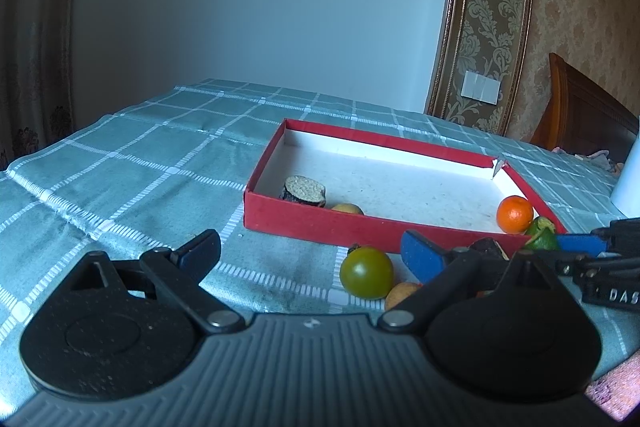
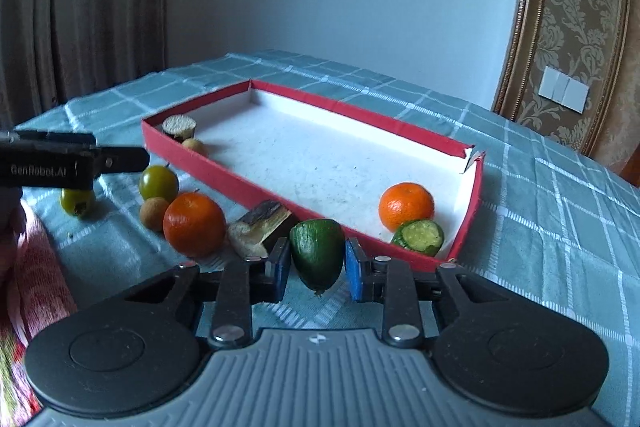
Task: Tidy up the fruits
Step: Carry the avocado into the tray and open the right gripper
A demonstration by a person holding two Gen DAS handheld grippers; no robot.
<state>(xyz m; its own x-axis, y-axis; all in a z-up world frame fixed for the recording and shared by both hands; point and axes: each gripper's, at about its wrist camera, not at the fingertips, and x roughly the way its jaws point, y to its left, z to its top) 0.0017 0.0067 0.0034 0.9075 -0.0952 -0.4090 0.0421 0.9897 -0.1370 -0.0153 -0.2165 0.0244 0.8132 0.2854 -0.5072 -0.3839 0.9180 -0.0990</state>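
Note:
A red box [image 2: 224,169] with a white floor lies on the checked cloth; it holds an orange [image 2: 406,206], a cut green piece [image 2: 418,237], a dark cut piece [image 2: 179,127] and a small tan fruit [image 2: 195,146]. My right gripper [image 2: 317,267] is shut on a green cut fruit [image 2: 317,253] just in front of the box's near wall. Beside it lie a brown cut piece [image 2: 260,227], an orange [image 2: 194,223], a tan fruit [image 2: 154,213] and two green tomatoes [image 2: 159,182]. My left gripper [image 1: 308,253] is open and empty, the green tomato [image 1: 366,271] by its right finger.
The table [image 1: 120,163] wears a teal checked cloth. A wooden chair [image 1: 580,111] and a white object [image 1: 628,183] stand at the right. Curtains hang at the left. A pink cloth [image 2: 36,267] lies at the near left in the right wrist view.

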